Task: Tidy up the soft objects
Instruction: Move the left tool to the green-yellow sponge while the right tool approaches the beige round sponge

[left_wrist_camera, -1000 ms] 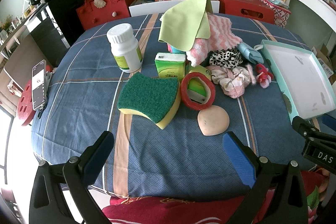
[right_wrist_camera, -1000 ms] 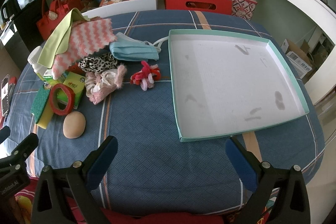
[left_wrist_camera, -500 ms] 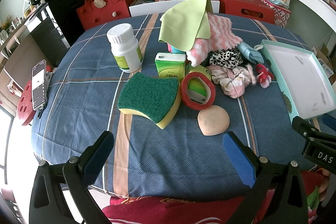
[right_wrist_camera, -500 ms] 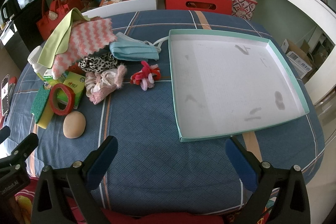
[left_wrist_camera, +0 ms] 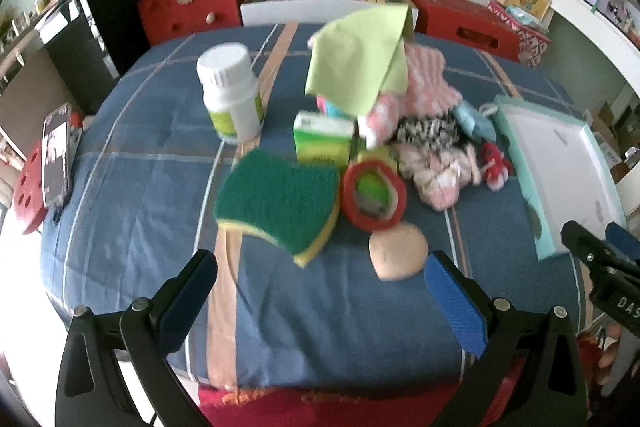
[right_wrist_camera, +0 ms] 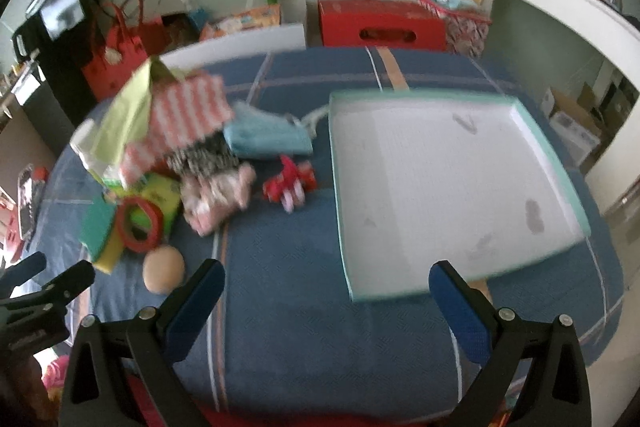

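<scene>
A pile of soft things lies mid-table: a green and yellow sponge (left_wrist_camera: 280, 203), a beige puff (left_wrist_camera: 398, 253), a lime cloth (left_wrist_camera: 360, 63) over a pink striped towel (left_wrist_camera: 424, 87), a leopard scrunchie (left_wrist_camera: 424, 131), a pink scrunchie (left_wrist_camera: 436, 175), a red hair tie (left_wrist_camera: 494, 163) and a blue face mask (right_wrist_camera: 268, 139). An empty white tray with a teal rim (right_wrist_camera: 448, 187) sits to the right. My left gripper (left_wrist_camera: 320, 301) is open and empty, just short of the sponge and puff. My right gripper (right_wrist_camera: 326, 305) is open and empty at the tray's near left corner.
A white pill bottle (left_wrist_camera: 232, 95), a green tissue pack (left_wrist_camera: 324, 139) and a red tape roll (left_wrist_camera: 374, 195) stand among the soft things. A phone (left_wrist_camera: 56, 155) lies at the left edge. Red bags and boxes (left_wrist_camera: 188, 3) stand behind the table.
Both grippers have moved forward over the table and both views are now motion-blurred. The objects have not moved and both grippers stay open.
</scene>
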A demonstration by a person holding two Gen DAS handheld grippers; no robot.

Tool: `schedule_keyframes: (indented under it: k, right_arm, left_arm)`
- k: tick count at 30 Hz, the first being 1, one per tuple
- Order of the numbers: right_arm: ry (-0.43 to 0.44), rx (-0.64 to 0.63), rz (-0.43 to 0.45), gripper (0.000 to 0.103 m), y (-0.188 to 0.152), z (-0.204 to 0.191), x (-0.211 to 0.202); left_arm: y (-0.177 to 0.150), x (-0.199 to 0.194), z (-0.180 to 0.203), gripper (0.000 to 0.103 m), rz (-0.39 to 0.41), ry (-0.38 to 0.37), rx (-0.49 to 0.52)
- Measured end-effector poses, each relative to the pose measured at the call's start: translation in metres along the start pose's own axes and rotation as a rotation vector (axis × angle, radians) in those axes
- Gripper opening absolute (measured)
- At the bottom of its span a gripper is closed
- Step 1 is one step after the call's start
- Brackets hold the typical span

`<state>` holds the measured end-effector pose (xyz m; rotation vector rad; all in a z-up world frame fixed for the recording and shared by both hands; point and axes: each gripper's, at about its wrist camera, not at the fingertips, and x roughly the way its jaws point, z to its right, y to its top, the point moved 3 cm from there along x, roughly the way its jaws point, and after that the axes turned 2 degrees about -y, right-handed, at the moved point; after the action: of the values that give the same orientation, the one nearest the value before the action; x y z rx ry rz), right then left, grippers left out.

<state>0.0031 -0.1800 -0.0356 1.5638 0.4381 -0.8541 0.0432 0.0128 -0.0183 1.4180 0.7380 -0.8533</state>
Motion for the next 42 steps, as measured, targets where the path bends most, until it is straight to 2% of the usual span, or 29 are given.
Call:
schedule_keyframes:
  k: [4, 9, 14, 18, 20, 23, 27, 31, 38, 42]
  right_arm:
    - [0.066, -0.004, 0.057, 0.103, 0.025, -0.006, -0.006]
    - [0.102, -0.022, 0.102, 0.103, 0.053, -0.016, -0.008]
    - [0.132, -0.015, 0.121, 0.103, 0.073, -0.018, -0.006]
    - [0.184, 0.034, 0.115, 0.103, 0.085, -0.016, 0.002]
    - [0.207, 0.056, 0.106, 0.103, 0.087, -0.015, 0.009]
    - [0.185, 0.044, 0.095, 0.103, 0.091, -0.021, 0.019]
    - [0.2, 0.025, 0.068, 0.103, 0.094, -0.031, 0.029]
    - [0.178, -0.014, 0.046, 0.103, 0.086, -0.042, 0.036]
    - [0.204, -0.101, -0.012, 0.103, 0.062, -0.067, 0.044]
    - [0.22, -0.133, -0.047, 0.103, 0.048, -0.078, 0.05]
  left_arm:
    - [0.024, -0.006, 0.002, 0.103, 0.053, -0.017, 0.026]
    - [0.061, -0.014, 0.006, 0.103, 0.11, -0.069, 0.025]
    - [0.086, -0.012, 0.003, 0.103, 0.133, -0.116, -0.04]
    - [0.096, -0.004, 0.003, 0.103, 0.14, -0.104, -0.059]
    - [0.096, 0.001, 0.003, 0.103, 0.127, -0.085, -0.053]
    - [0.093, 0.008, -0.002, 0.103, 0.112, -0.065, -0.066]
    - [0.085, 0.017, -0.013, 0.103, 0.091, -0.072, -0.091]
    - [0.077, 0.023, -0.027, 0.103, 0.07, -0.06, -0.121]
    - [0.063, 0.027, -0.037, 0.103, 0.03, -0.08, -0.135]
    - [0.05, 0.038, -0.04, 0.103, -0.023, -0.083, -0.129]
